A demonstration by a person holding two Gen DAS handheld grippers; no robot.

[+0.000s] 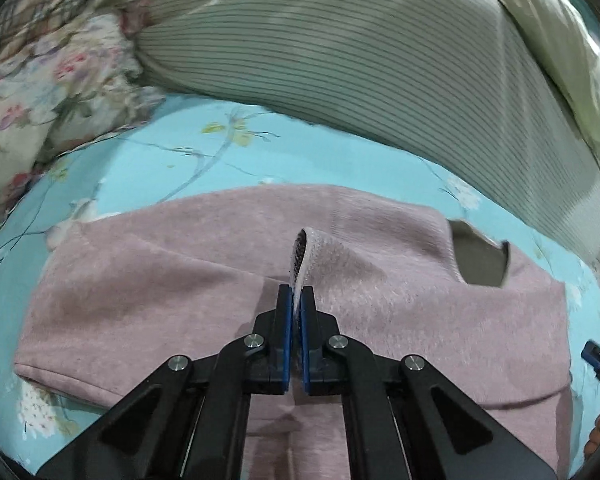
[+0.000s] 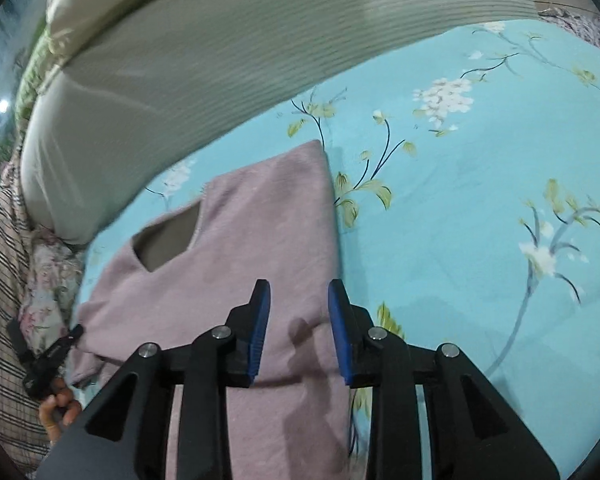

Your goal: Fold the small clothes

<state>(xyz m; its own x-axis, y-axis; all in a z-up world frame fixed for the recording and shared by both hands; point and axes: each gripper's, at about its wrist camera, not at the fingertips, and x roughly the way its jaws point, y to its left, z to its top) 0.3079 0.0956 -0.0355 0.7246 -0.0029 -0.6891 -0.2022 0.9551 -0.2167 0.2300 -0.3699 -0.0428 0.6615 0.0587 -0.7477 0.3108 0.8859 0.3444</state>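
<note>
A small pink knit top (image 1: pixel 204 280) lies spread on a turquoise flowered bedsheet (image 1: pixel 180 152), its neckline opening at the right. My left gripper (image 1: pixel 297 294) is shut on a raised fold of the pink fabric, which stands up between the blue pads. In the right wrist view the same pink top (image 2: pixel 260 216) lies below my right gripper (image 2: pixel 298 300), whose jaws stand apart over the garment's right edge with nothing pinched between them. The tip of the right gripper (image 1: pixel 596 354) shows at the left wrist view's right edge.
A grey-green striped pillow (image 1: pixel 360 52) lies along the far side of the bed, with a flowered cushion (image 1: pixel 52 80) to its left. A hand (image 2: pixel 58 408) on the other gripper's handle shows at the lower left of the right wrist view. Bare sheet (image 2: pixel 480 200) stretches right of the top.
</note>
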